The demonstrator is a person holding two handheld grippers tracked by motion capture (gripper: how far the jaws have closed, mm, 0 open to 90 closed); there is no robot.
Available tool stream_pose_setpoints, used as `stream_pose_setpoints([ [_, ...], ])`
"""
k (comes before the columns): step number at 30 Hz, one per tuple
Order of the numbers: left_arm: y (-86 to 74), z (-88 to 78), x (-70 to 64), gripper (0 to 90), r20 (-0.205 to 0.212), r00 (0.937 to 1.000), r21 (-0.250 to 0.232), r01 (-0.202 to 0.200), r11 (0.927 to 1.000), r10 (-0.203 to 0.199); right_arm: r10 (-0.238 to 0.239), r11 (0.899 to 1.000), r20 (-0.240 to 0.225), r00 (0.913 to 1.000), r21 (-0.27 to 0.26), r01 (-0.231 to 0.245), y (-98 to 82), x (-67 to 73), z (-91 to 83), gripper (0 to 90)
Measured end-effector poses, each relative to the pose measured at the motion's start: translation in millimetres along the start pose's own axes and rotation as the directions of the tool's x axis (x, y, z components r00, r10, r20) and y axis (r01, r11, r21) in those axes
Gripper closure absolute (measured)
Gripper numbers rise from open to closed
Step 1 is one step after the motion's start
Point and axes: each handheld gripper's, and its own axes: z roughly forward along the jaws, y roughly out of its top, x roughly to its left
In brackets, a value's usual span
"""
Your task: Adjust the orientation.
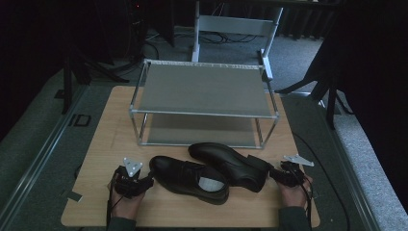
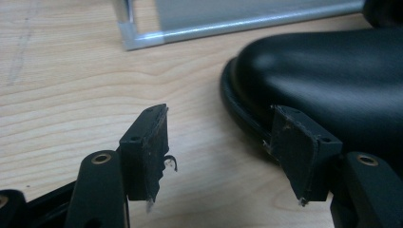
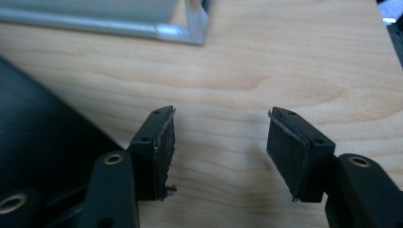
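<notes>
2 black shoes (image 1: 211,174) in front of the shelf rack (image 1: 202,90), both tiers unfilled

Left gripper (image 2: 218,156) and right gripper (image 3: 218,152) flank the pair, jaws parted and gripping nothing; loading not yet begun

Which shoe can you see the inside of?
The nearer shoe, by the left gripper: its opening faces up and shows a pale insole. The farther shoe, toward the right gripper, shows just its dark leather upper.

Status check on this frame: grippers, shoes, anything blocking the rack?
Left gripper open, one pad by the near shoe toe. Right gripper open beside the far shoe. Both shoes on the table; rack shelves bare.
</notes>
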Motion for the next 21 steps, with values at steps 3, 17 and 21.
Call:
stream_pose_setpoints([
  [3, -2.8, 0.7, -7.2, 38.2, 0.011, 0.9997, 0.020, -0.024, 0.9995, 0.024, -0.014, 0.999, 0.009, 0.9999, -0.029, 0.014, 1.2, 2.8, -6.5, 43.2],
  [17, 7.7, 15.8, -15.9, 41.1, -0.045, 0.9947, 0.003, -0.093, 0.9957, 0.093, -0.022, 0.997, 0.021, 0.9996, -0.067, 0.023, 3.4, 3.7, -13.3, 42.2],
  [21, 12.4, 24.8, -14.3, 41.4, -0.052, 0.9930, 0.009, -0.106, 0.9943, 0.106, -0.025, 0.997, 0.024, 0.9994, -0.076, 0.027, 4.7, 4.5, -15.0, 42.3],
])
